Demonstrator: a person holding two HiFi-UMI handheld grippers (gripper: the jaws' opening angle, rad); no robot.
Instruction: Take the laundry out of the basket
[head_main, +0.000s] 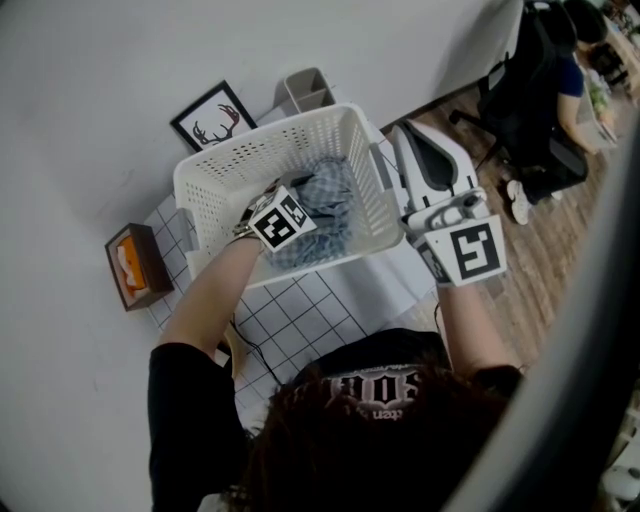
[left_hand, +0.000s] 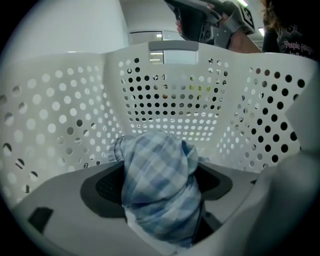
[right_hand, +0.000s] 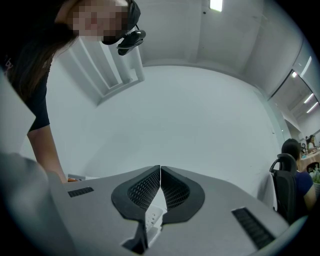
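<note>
A: Where does the laundry sit?

B: A blue checked cloth (left_hand: 155, 210) lies in the white perforated basket (head_main: 215, 185), which stands on the grid-covered bench (head_main: 300, 310). It is the only piece that shows in there.

A: And which hand is on it?

B: The left gripper (left_hand: 160, 167) reaches down inside the basket. Its fingers are clamped on a bunched fold of the cloth, and the wad fills the gap between the two pads and bulges up over them.

A: The other one?

B: The right gripper (right_hand: 160, 172) is outside the basket, just beside its right wall, pointing up at the room's wall. Its fingers are pressed together with nothing of the laundry between them.

A: So how does the cloth lie against the fingers?

B: The gripped fold runs along the line of the fingers, from deep between the pads out past the tips. From the head view the rest spreads over the basket floor beyond the tips, toward the far wall.

A: What does the next move turn on, then?

B: Probably height. The basket walls stand all round the left gripper, so the cloth has to go up past the rim before it goes sideways. The left hand is the nearer one by far, and the trailing part may drag or catch on the holes.
</note>
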